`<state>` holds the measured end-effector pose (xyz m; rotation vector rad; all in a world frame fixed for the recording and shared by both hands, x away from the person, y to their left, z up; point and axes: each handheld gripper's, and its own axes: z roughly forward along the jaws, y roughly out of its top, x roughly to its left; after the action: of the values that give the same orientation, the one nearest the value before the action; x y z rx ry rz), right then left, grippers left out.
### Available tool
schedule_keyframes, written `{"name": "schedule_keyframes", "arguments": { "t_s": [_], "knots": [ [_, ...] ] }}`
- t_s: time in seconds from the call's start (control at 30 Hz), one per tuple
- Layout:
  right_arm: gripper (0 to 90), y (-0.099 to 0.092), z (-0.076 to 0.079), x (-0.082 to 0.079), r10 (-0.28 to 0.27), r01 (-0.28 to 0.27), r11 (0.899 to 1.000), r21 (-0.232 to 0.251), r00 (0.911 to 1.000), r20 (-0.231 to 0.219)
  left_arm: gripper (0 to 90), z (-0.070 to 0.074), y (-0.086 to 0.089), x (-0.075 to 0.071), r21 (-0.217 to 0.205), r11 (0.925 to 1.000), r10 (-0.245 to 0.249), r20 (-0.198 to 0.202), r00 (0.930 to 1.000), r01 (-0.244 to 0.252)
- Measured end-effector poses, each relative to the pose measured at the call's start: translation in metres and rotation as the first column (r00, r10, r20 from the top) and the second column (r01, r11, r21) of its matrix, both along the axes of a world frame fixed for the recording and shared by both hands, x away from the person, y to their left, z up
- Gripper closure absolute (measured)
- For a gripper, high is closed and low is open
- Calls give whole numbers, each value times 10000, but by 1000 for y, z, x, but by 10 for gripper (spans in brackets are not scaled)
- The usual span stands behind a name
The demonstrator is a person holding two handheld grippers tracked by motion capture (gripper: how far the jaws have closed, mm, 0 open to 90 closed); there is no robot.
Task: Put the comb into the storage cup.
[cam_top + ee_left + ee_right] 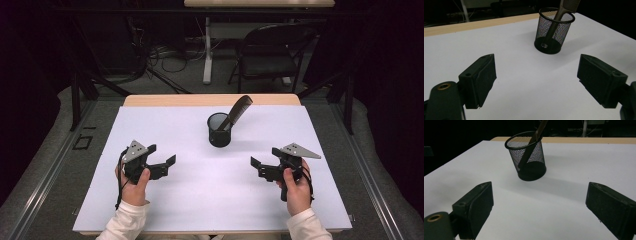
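Nearest the table's front edge, toward its left side, the left gripper (pixel 161 154) is held in a hand (pixel 134 188) with its jaws spread wide and nothing between them. Farther back, near the middle of the white sheet (pixel 215 200) and closer to the table's far edge, a black mesh cup (pixel 219 130) is seen standing upright, with a dark comb (pixel 239 111) leaned inside it, tilted to the right. Toward the right side, the right gripper (pixel 260 166) is likewise held with jaws apart and empty, well apart from the cup.

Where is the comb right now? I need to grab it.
The comb stands tilted in the mesh cup, mid-table toward the far edge, beyond both grippers.
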<state>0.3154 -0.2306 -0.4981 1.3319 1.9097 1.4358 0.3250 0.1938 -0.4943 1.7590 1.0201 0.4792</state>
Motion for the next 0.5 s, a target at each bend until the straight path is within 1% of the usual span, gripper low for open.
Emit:
{"name": "schedule_keyframes", "arguments": {
  "t_s": [0.23,0.5],
  "knots": [
    [75,-4,-10,-3,-170,170,9998,95,9999,3,158,0,0,0,20,10000,57,11,10000,-57],
    [75,-7,-19,-6,-337,337,9994,8,9994,-25,158,-1,1,0,37,10000,76,-30,10000,-76]
  ]
}}
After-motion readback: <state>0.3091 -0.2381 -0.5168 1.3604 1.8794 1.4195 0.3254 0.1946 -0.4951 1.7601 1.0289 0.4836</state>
